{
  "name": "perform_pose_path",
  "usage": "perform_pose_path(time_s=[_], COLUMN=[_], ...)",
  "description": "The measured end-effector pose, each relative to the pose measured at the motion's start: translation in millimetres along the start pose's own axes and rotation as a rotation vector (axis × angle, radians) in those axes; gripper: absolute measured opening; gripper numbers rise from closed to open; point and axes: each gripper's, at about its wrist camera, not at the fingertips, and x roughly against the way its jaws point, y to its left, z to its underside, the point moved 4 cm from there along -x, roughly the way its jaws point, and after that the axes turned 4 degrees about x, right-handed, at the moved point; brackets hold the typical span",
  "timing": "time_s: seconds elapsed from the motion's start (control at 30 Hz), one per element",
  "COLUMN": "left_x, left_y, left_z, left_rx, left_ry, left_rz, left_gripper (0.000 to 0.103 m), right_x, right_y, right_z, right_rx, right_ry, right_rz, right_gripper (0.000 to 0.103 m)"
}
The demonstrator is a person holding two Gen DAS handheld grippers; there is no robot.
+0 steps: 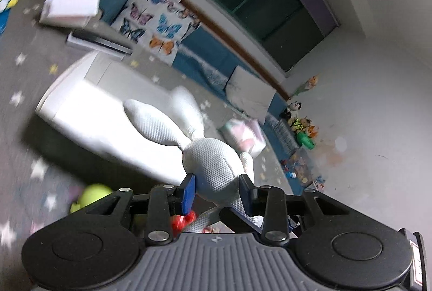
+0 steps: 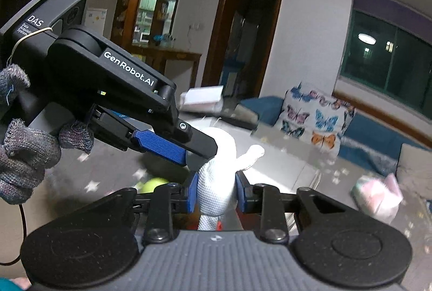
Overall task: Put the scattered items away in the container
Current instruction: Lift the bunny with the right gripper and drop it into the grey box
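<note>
A white plush rabbit (image 1: 213, 164) with long ears is held in the air by both grippers. My left gripper (image 1: 217, 189) is shut on its head, ears pointing away. My right gripper (image 2: 216, 195) is shut on the rabbit's body (image 2: 216, 191); one white limb sticks up to the right. The left gripper (image 2: 186, 149) shows in the right wrist view, reaching in from the left onto the rabbit. A white open container (image 1: 81, 102) stands on the grey star-patterned rug, beyond and left of the rabbit. A green ball (image 1: 93, 195) lies on the rug below.
A butterfly-print cushion (image 1: 156, 21) and blue mats lie behind the container. White boxes (image 1: 70, 7) sit at the far left. A pastel bag (image 1: 244, 134) lies on the rug at right. Small toys (image 1: 302, 129) line the wall. A red item (image 1: 183, 221) is under the left gripper.
</note>
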Motion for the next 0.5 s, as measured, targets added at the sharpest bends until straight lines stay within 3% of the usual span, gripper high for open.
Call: perform_pose_path(time_s=[0.3, 0.5], left_x=[-50, -88], left_y=[-7, 13], left_z=[-51, -68], left_rx=[-0.018, -0.002], left_ry=[-0.027, 0.000], left_rz=[-0.007, -0.039], left_gripper=[0.037, 0.036], right_x=[-52, -101], right_y=[-54, -83], right_z=[-30, -22], right_rx=[0.009, -0.031], right_ry=[-0.001, 0.066], right_rz=[0.019, -0.013], right_gripper=[0.028, 0.028])
